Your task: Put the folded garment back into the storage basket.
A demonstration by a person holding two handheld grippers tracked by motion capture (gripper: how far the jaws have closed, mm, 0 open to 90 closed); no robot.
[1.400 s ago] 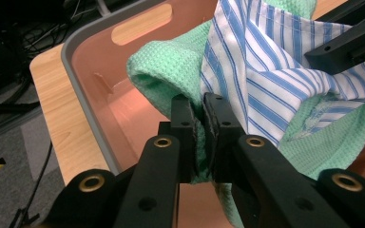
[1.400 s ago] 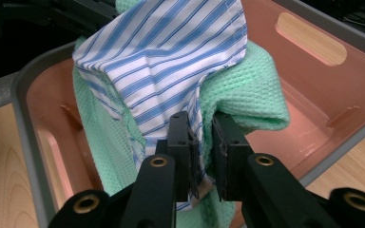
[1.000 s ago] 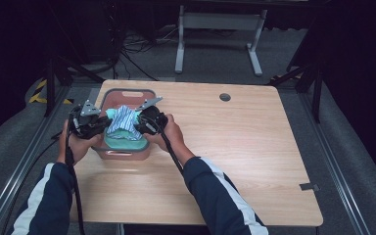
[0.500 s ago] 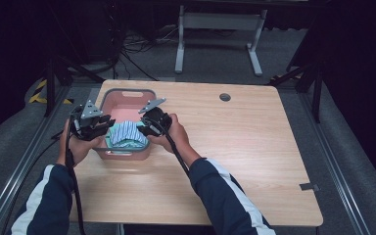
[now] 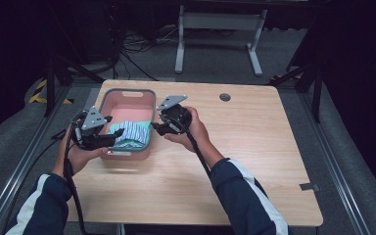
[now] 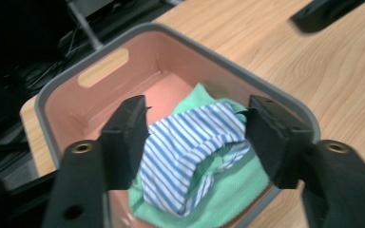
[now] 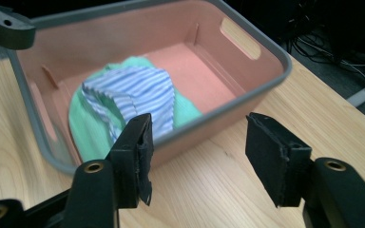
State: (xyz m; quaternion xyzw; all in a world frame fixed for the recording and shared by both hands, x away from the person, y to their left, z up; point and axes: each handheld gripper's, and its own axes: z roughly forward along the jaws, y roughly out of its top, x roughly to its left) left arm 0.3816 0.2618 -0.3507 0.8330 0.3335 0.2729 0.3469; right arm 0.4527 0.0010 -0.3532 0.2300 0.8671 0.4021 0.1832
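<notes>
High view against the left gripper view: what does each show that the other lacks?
High view alone: both hands, the left gripper and right gripper whole, the whole wooden table. Left gripper view alone: the blue-and-white striped cloth lying on the green cloth, between open jaws. Both: the pink plastic bin with grey rim.

The bin (image 5: 129,100) sits on the left of my table (image 5: 254,161). Two cloths (image 5: 129,133) lie in its near end, one on top. My left gripper (image 5: 111,141) is left of the bin, my right gripper (image 5: 157,128) right of it.
</notes>
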